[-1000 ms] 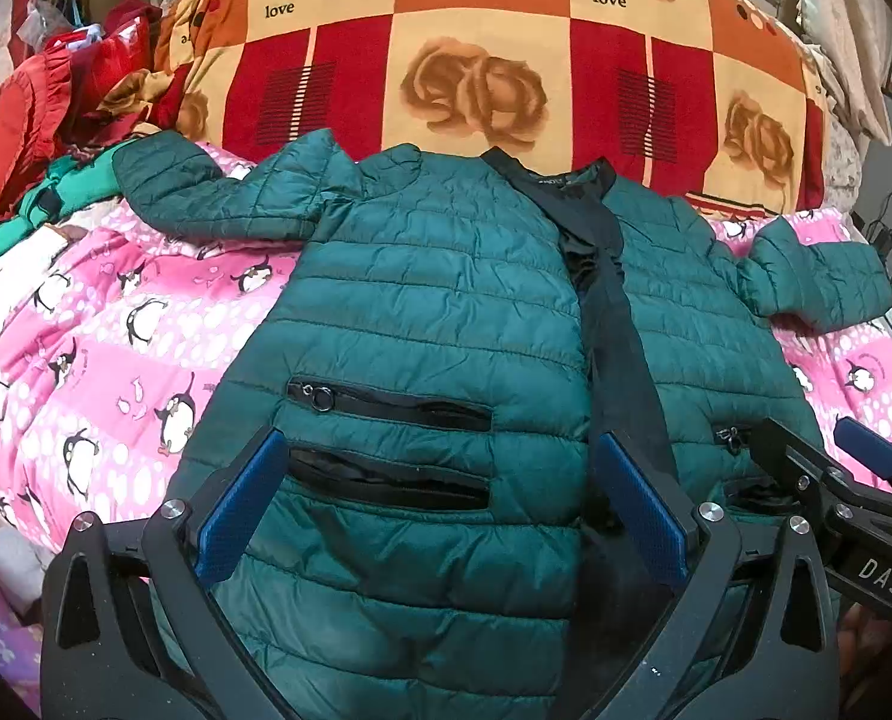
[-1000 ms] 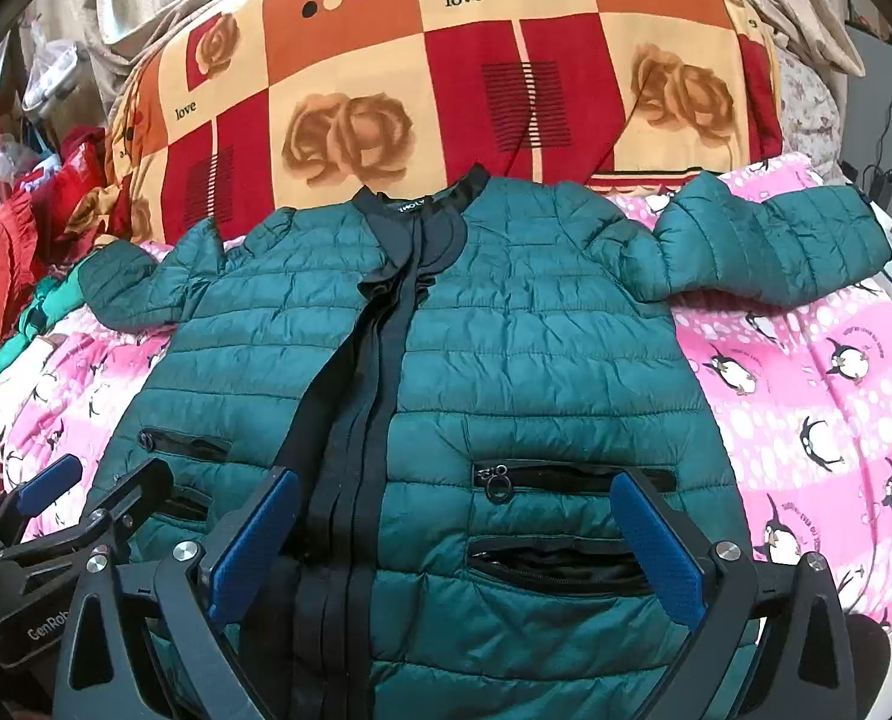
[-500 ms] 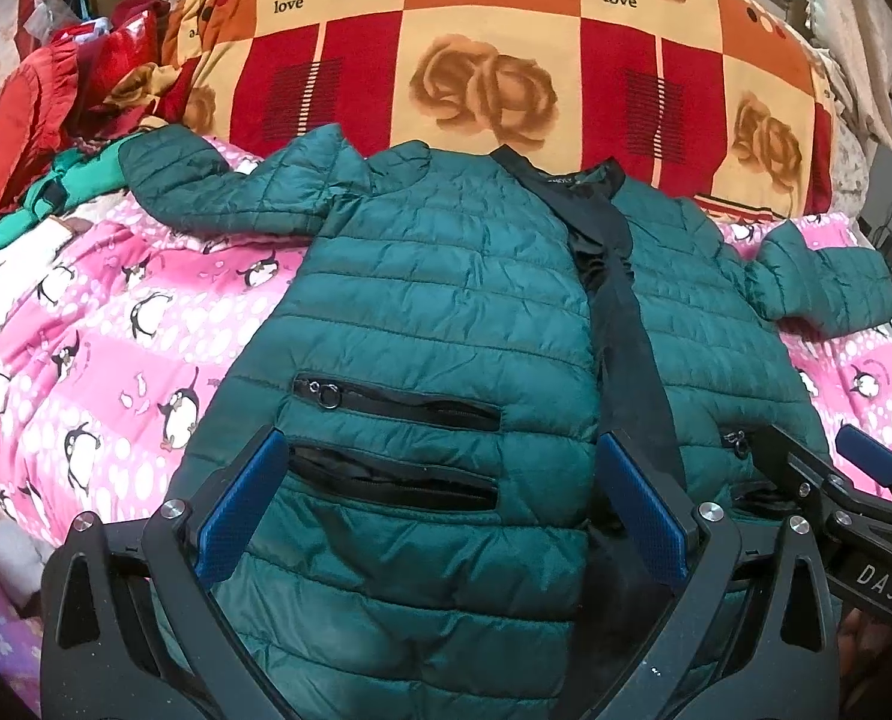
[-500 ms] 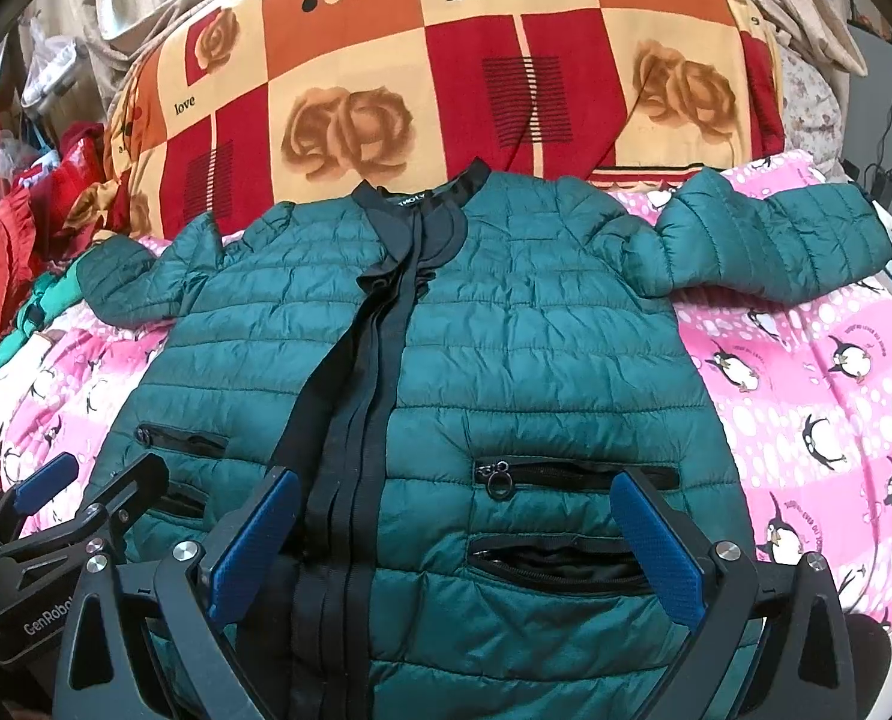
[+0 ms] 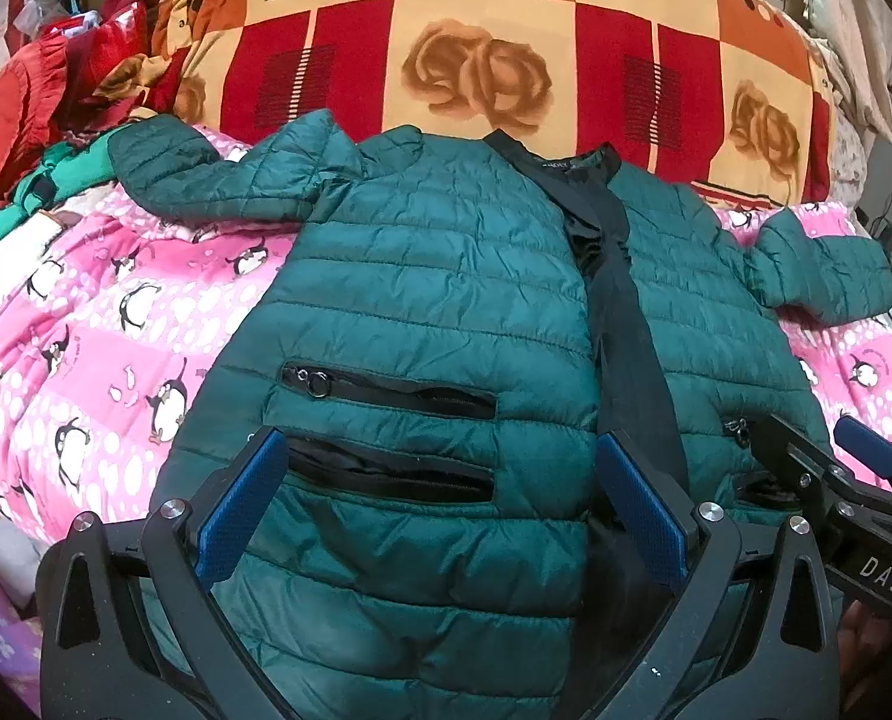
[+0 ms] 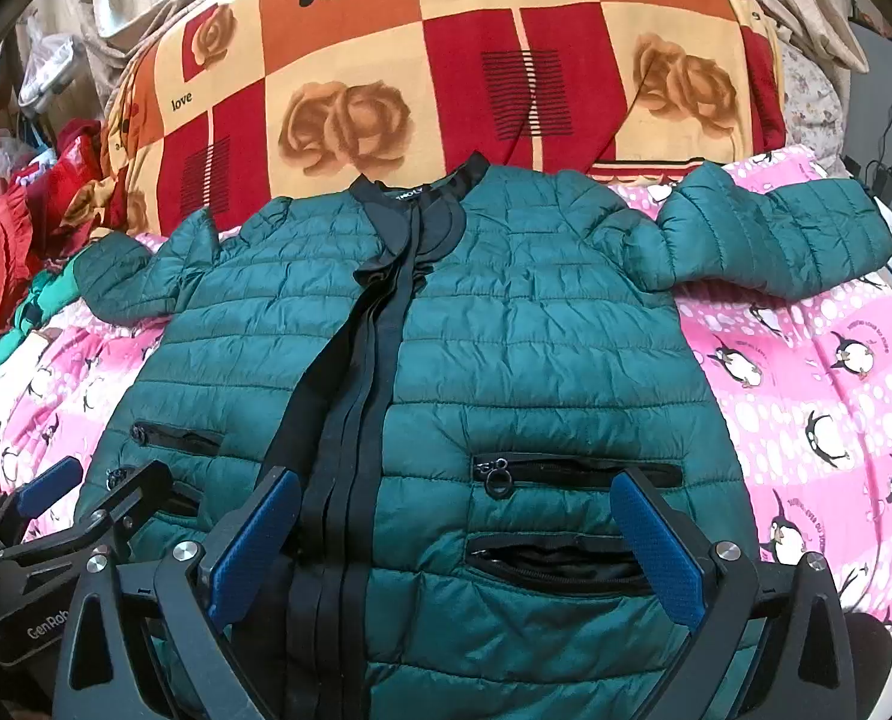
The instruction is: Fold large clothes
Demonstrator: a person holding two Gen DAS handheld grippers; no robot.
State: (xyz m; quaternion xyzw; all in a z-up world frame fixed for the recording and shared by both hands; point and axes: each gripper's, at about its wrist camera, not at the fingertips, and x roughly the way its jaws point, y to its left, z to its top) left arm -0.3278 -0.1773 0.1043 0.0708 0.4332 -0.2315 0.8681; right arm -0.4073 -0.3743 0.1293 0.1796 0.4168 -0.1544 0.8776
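The dark green quilted puffer jacket [image 6: 524, 354] lies face up and spread flat on the bed, collar away from the cameras, hem nearest them; nothing is folded yet, so as far as the pictures show only the laying-out is done and every fold is left. Its black front placket [image 6: 362, 396] runs closed down the middle in several loose strips; each front panel carries two black pocket openings, the upper ones with ring pulls; the shell is puffy and wrinkled, and I judge it will spring back when creased. Both sleeves are stretched out sideways, the right sleeve [image 6: 782, 234] resting on the pink penguin-print bedcover [image 6: 818, 372], the left sleeve [image 5: 206, 174] reaching toward a heap of red and green clothes [image 5: 44, 120]. Behind the collar rises a red, orange and cream rose-patterned blanket [image 6: 422, 78]. The left claw [image 5: 440, 510] hovers over the hem with its blue pads spread wide, pinching nothing; the right claw [image 6: 455, 540] likewise stands spread and empty over the lower right panel.
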